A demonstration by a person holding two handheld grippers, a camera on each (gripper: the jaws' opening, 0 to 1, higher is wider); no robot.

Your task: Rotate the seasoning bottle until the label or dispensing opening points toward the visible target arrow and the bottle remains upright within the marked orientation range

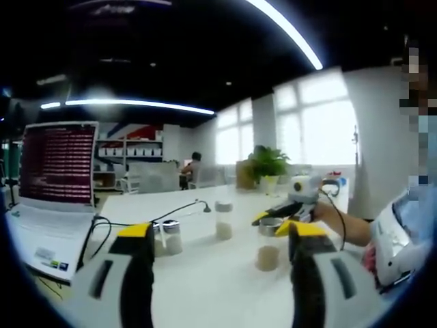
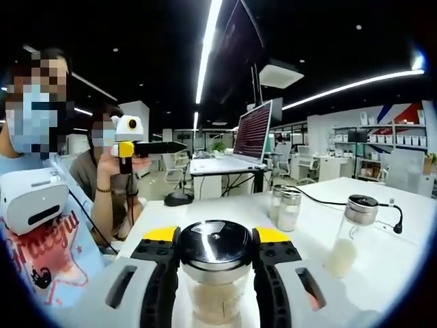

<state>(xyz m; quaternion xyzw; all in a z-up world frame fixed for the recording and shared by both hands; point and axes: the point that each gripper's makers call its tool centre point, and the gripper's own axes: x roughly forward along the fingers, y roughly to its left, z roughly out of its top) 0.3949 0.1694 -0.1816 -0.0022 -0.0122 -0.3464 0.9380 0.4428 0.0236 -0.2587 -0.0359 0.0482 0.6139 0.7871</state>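
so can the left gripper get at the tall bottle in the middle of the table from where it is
Probably yes. The left gripper is open, and the table between its jaws and the tall bottle looks bare. The right gripper, shut on another bottle, sits off to one side.

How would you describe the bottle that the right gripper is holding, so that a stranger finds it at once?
On the white table, look near the person's side. The seasoning bottle stands upright between the right gripper's yellow-tipped jaws. Unlike the other shakers, it is the one clamped, with a shiny dark lid.
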